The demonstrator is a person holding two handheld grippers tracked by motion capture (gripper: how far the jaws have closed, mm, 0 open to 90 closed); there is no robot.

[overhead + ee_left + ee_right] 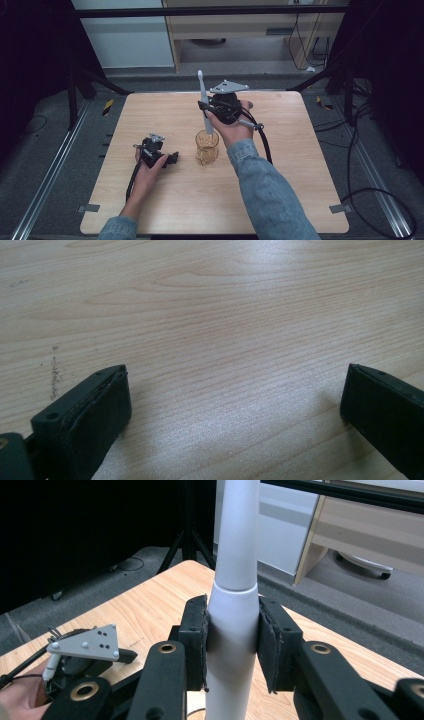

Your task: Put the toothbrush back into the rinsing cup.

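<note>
A white electric toothbrush (pixel 204 102) stands upright, head up, its lower end in a clear amber glass cup (pixel 207 147) near the table's middle. My right gripper (pixel 206 111) is shut on its handle; in the right gripper view the white handle (pixel 234 625) is pinched between both black pads (pixel 196 642). My left gripper (pixel 172 159) rests on the table left of the cup, open. In the left gripper view its jaws stand wide apart with bare wood between them; my left gripper (pixel 235 405) holds nothing.
The light wooden table (pixel 295 165) sits on a grey floor with metal rails along both sides. Cables trail from both grippers. A wooden cabinet (pixel 240 25) and black stand legs lie beyond the far edge.
</note>
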